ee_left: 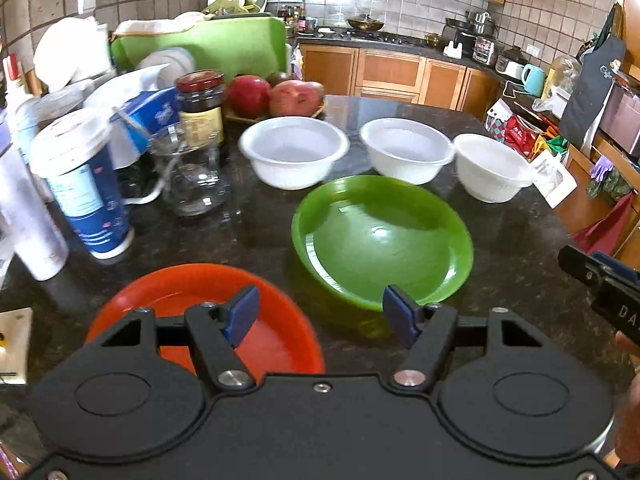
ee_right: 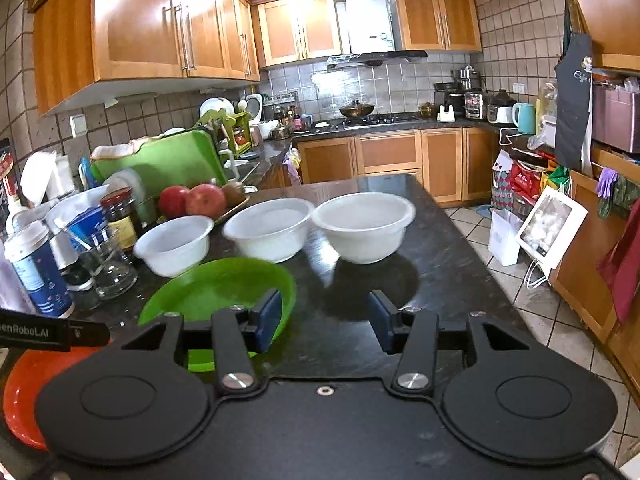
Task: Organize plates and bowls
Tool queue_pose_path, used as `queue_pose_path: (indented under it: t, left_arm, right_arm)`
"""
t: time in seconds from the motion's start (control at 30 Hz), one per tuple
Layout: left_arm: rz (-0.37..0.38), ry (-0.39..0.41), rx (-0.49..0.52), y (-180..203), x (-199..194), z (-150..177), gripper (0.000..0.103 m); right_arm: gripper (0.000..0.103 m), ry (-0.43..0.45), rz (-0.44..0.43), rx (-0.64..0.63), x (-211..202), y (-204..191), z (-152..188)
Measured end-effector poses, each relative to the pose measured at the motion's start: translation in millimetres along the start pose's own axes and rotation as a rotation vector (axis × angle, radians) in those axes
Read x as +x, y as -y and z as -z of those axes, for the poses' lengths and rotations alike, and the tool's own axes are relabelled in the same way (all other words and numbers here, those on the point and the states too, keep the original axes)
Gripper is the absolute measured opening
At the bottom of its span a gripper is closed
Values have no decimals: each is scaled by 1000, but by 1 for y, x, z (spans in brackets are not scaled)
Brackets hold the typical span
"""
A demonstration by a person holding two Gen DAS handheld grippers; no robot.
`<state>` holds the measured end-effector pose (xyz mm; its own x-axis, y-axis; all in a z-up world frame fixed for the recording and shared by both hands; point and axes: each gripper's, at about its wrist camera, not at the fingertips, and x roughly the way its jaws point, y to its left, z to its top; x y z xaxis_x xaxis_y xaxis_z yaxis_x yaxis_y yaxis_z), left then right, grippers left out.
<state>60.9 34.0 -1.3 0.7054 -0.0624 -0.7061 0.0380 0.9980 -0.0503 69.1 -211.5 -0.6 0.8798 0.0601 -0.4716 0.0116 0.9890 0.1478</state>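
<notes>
Three white bowls [ee_left: 294, 152] line the counter [ee_left: 248, 236] unstacked beside green plate [ee_left: 382, 240] and orange plate [ee_left: 208, 320] (still separate), left gripper [ee_left: 320, 314] and right gripper [ee_right: 324, 320] both released, empty, poised for sorting.

Table [ee_left: 500, 240]: dark speckled stone, polished. Green plate [ee_left: 384, 240] and orange plate [ee_left: 280, 344]: glossy plastic by the look, smooth. Three white bowls [ee_left: 294, 152]: matt, thin plastic look. Jar [ee_left: 200, 108]: clear glass, red lid. Left claw [ee_left: 320, 312]: matt black body, blue pads [ee_left: 242, 312], bright metal pivots.
</notes>
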Motion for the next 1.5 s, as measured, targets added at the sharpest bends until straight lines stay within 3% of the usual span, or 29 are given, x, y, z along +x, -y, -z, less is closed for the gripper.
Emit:
queue_pose_path:
  t: [0.33,0.5,0.73,0.97,1.1,1.23,1.5]
  left_arm:
    - [-65,-13,-59,39,20,-9,70]
    - [-124,-29,-81,44,24,-12,69]
    - [-149,-44,-72,37,30,-23,69]
    - [-126,-84,-34,20,50,-43,69]
    - [-104,-127,-26,9,64,-48,66]
    - [-77,-170,-20,1,81,-50,65]
    - [-42,-237,-15,-13,106,-56,60]
  right_arm:
    - [50,4,-106,-39,21,53,-14]
    - [52,56,-143,-74,29,49,-20]
    - [52,99,-178,-115,36,34,-34]
    - [51,7,-222,-117,59,13,-47]
    - [51,-9,-195,-149,73,-1,-42]
    - [51,-82,-194,-160,94,-12,-37]
    - [37,-245,-176,-147,138,-26,-24]
